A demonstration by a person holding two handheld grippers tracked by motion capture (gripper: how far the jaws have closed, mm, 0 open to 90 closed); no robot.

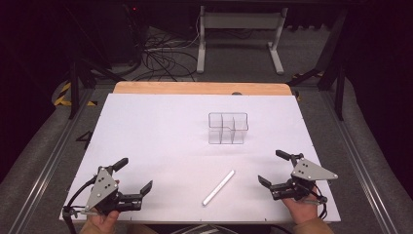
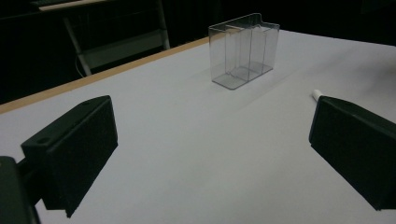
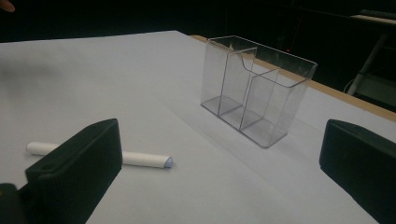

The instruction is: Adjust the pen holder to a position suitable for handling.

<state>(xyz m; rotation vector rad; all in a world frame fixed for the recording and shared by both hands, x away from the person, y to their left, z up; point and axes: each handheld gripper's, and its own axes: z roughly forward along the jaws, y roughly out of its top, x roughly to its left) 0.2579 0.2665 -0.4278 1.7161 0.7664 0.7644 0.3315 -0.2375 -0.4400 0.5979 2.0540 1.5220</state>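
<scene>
One white stick (image 1: 218, 187) lies flat on the table (image 1: 146, 131), near the front edge, between the two grippers and nearer the right one. In the high view its long axis runs on a slant, the near end towards the left, the far end up and to the right, roughly towards the clear box (image 1: 228, 128).

The left gripper (image 1: 131, 176) and the right gripper (image 1: 273, 168) both have their jaws spread wide with nothing between them, and both are apart from the stick.

The right gripper view shows the stick's (image 3: 140, 159) rounded tip; the left gripper view shows just one white end (image 2: 317, 94) beside a jaw.

The box (image 3: 254, 88) stands upright mid-table, divided into compartments, and holds nothing.
</scene>
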